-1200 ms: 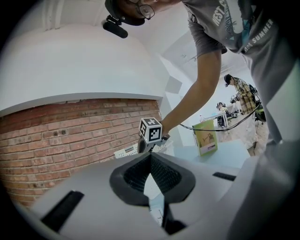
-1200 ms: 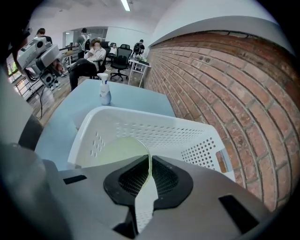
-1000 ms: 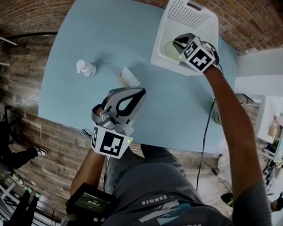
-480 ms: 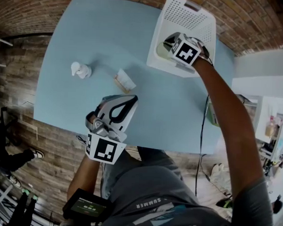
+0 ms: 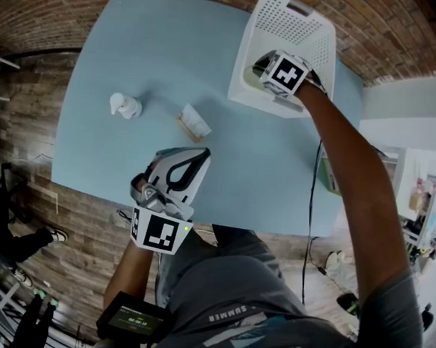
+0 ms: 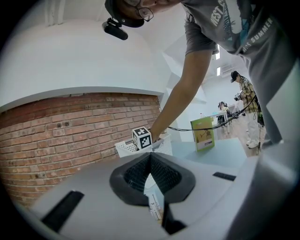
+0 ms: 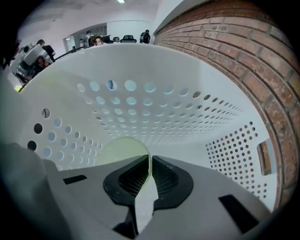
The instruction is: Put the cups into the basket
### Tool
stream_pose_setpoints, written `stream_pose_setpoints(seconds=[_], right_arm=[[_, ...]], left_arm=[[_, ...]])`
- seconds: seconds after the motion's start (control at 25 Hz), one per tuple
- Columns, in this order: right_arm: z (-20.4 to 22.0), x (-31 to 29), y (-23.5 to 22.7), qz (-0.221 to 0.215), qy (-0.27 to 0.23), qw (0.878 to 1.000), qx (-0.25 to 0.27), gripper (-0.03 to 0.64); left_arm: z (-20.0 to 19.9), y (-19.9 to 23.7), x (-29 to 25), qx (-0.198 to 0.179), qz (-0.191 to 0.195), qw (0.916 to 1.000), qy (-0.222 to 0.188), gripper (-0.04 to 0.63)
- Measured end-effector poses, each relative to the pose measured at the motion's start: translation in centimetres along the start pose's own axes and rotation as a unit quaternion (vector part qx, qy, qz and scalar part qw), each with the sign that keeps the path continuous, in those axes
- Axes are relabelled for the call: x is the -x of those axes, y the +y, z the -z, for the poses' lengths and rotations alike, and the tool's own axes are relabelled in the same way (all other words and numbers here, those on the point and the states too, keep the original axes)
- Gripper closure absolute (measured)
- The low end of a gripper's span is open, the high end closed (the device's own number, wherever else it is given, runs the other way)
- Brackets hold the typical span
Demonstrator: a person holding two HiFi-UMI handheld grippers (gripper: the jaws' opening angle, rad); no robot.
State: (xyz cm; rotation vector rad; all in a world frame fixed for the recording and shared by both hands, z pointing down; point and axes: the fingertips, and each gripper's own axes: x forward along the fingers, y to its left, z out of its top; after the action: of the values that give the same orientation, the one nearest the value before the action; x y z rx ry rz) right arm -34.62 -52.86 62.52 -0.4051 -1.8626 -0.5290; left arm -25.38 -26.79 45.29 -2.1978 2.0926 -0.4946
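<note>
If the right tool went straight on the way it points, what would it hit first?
Probably the white basket: its perforated inner wall, near the floor. The right tool is inside the basket, shut on the rim of a pale green cup. Depth is unclear.

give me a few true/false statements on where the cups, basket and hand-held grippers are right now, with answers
1. The right hand-held gripper grips the pale green cup by its rim, inside the basket. True.
2. The basket stands on the floor. False: it stands on the blue table.
3. A white cup and a second cup lie on the table outside the basket. True.
4. The left hand-held gripper holds a cup. False: its jaws are together with nothing between them.
</note>
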Motion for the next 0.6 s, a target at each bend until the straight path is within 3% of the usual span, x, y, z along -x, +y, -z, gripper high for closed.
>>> stream_pose_setpoints(seconds=[0.32,0.6], right_arm=[[0.9,-0.7,-0.5,-0.004,0.004,1.0,-0.024,0.582],[-0.4,1.8,-1.6,0.039,-0.021,0.999,0.011,0.532]], left_arm=[[0.1,-0.3,-0.1,0.013,0.0,0.9999,-0.01,0.597],[-0.6,-0.4,-0.6,0.004,0.009,0.9998,-0.018,0.597]])
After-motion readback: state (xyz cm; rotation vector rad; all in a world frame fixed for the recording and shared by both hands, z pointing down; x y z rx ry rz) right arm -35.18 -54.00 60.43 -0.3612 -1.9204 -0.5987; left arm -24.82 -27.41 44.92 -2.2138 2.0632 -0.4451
